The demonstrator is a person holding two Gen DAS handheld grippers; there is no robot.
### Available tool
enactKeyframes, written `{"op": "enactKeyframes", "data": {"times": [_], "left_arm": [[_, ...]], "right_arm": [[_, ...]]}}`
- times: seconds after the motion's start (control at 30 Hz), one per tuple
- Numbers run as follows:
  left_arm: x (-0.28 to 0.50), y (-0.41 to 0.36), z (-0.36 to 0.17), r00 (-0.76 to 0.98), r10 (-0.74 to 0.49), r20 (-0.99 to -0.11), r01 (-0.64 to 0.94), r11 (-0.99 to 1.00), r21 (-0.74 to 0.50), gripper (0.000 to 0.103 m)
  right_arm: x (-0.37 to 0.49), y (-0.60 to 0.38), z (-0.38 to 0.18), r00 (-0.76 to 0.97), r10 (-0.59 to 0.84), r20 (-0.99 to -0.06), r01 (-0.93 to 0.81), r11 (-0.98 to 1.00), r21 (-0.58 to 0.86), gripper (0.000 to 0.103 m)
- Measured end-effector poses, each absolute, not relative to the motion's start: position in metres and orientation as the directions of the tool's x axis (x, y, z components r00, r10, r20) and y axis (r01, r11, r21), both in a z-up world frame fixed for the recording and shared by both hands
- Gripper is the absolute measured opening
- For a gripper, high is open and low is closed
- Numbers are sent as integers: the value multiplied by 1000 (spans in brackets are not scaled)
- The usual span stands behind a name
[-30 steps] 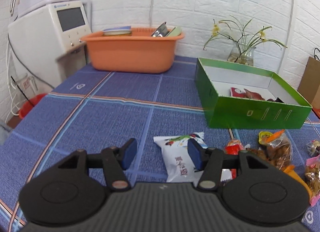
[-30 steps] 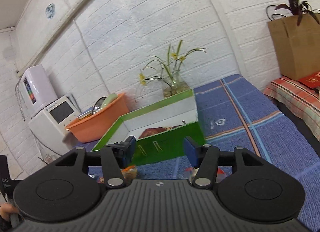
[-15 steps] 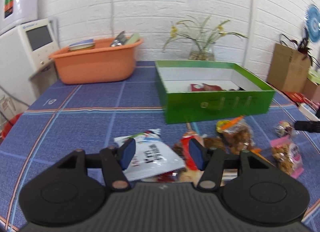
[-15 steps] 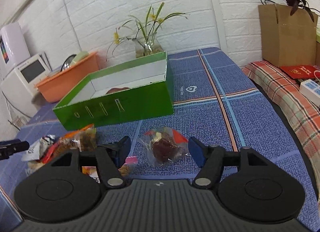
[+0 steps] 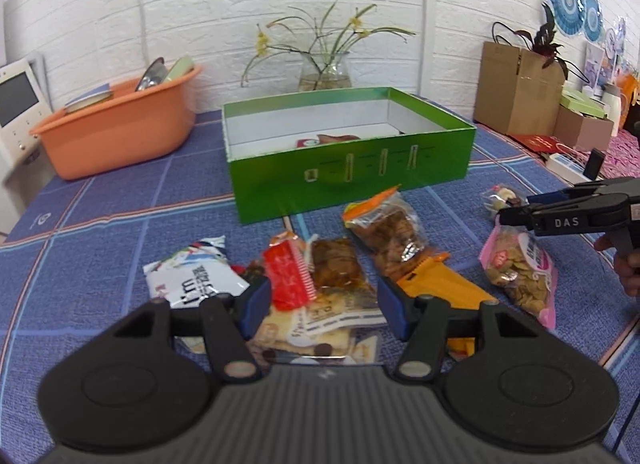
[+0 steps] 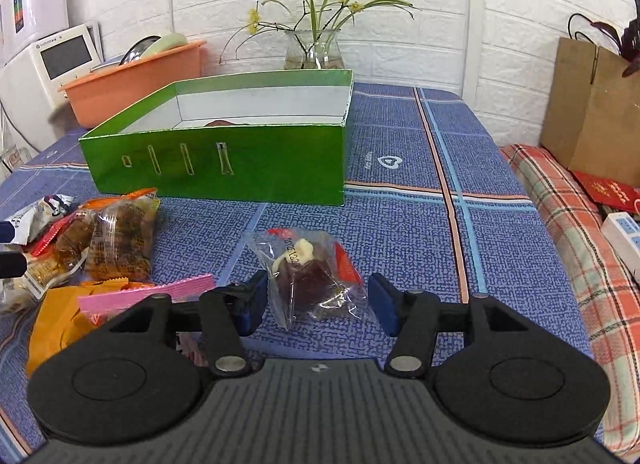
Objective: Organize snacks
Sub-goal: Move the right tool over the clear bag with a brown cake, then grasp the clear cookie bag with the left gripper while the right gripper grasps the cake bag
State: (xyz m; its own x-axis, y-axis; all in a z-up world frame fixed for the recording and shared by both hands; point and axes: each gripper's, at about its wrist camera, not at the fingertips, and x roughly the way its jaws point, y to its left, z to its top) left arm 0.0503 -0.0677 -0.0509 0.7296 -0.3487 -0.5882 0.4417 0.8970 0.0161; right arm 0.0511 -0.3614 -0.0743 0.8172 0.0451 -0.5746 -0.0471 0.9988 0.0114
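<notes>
Left gripper (image 5: 322,308) open, hovering over a heap of snack packets on the blue checked surface (image 5: 100,248); nothing pinched between the blue pads. Under and just ahead of it: a white printed packet (image 5: 192,276), a red packet (image 5: 286,276), a clear bag of brown pieces (image 5: 334,264), an orange packet (image 5: 436,284). Further out, a clear bag of golden snacks (image 5: 384,224) with an orange top, lying close in front of the green box (image 5: 348,172). One red-and-white packet (image 5: 320,141) already inside the box. Pink-edged bag (image 5: 520,264) off to the right, under the nose of the right gripper.

Right gripper (image 6: 318,302) open too, jaws just narrowed a little, with a small clear bag holding a dark sweet (image 6: 308,272) lying on the surface between the pads; pads not pressing it. Pink wrapper edge (image 6: 148,294) and orange packet at its left. Orange tub (image 6: 136,80) and flower vase (image 6: 314,50) behind the box, near the white brick wall.
</notes>
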Motion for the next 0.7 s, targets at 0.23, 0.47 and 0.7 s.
{"op": "enactKeyframes", "data": {"times": [0.23, 0.47, 0.7], "left_arm": [[50, -77, -54, 712, -352, -607, 451, 892, 12, 60], [63, -82, -56, 703, -365, -610, 436, 899, -36, 60], [105, -89, -65, 678, -341, -652, 401, 914, -61, 59]], "right_arm": [[47, -355, -75, 830, 33, -557, -64, 997, -37, 89], [37, -356, -67, 858, 28, -513, -40, 999, -13, 84], [26, -357, -53, 887, 84, -453, -62, 996, 63, 82]]}}
